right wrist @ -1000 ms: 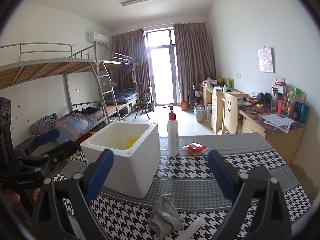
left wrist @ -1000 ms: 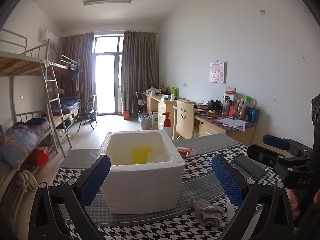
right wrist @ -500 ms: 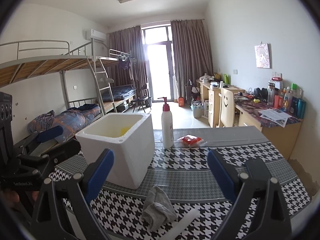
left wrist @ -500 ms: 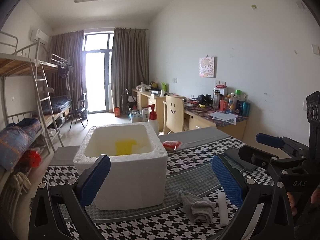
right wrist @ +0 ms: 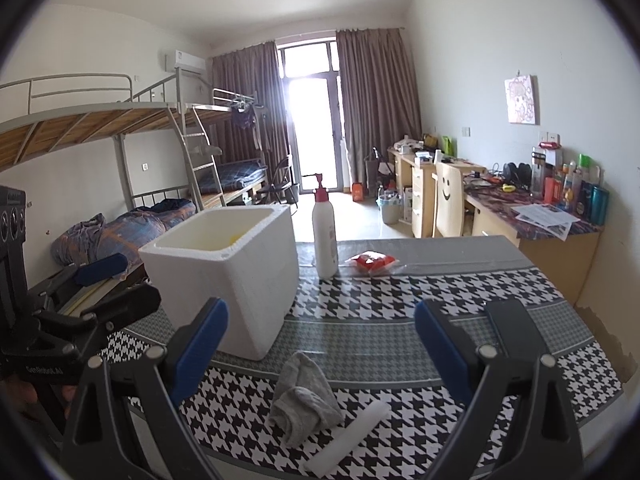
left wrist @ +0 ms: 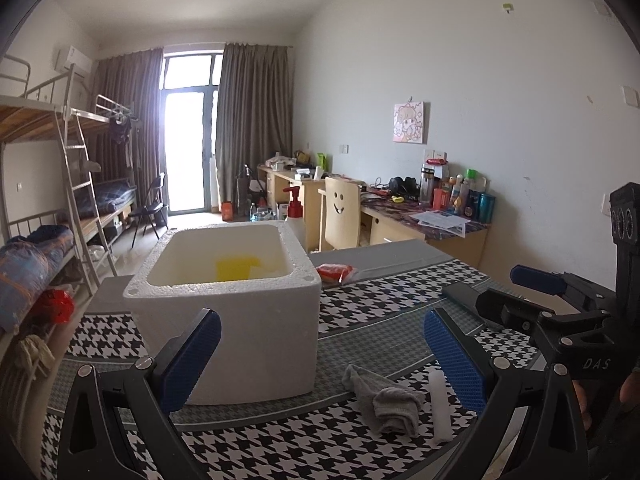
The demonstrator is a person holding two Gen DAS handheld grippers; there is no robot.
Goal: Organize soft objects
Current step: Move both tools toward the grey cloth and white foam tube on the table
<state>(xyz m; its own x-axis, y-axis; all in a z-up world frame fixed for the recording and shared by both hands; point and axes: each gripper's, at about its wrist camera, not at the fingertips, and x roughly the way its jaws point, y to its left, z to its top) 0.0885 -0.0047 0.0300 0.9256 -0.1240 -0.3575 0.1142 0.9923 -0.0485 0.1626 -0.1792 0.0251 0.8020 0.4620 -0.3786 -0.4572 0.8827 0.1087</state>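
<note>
Blue pads on both grippers, both spread wide with nothing between the fingers. Left gripper [left wrist: 320, 356] hangs above the near table edge, its left pad [left wrist: 192, 354] in front of the foam box [left wrist: 240, 320], its right pad [left wrist: 456, 360] over the patterned cloth. Right gripper [right wrist: 320, 346] is likewise wide apart and empty, held above the near edge; seen from the left camera it sits off to the right [left wrist: 532, 292], a hand [left wrist: 600, 400] partly visible behind it.

Grey rag [right wrist: 302, 398] lies crumpled on the houndstooth cloth [right wrist: 400, 292], near edge, roughly centred between the right gripper's fingers and below them. Not touched by either gripper. In the left view the rag [left wrist: 384, 396] sits inside the right pad, just right of the box's front corner.

White foam stick [right wrist: 348, 436] lies flat beside the rag on its right, close or touching at one end; can't tell which.

Box stands upright, open top, left of table centre. Yellow item [left wrist: 236, 268] on its floor; what it is, can't tell.

Pump bottle [right wrist: 325, 232], white with red top, upright behind the box's right side. Red packet [right wrist: 370, 262] flat on the grey strip just right of the bottle. Dark flat object [right wrist: 516, 332] on the cloth at right, partly behind the right finger.

Behind: bunk beds [right wrist: 120, 128] left, desk [right wrist: 532, 220] and chair [right wrist: 448, 200] right, balcony door [right wrist: 312, 132] at the far end.
</note>
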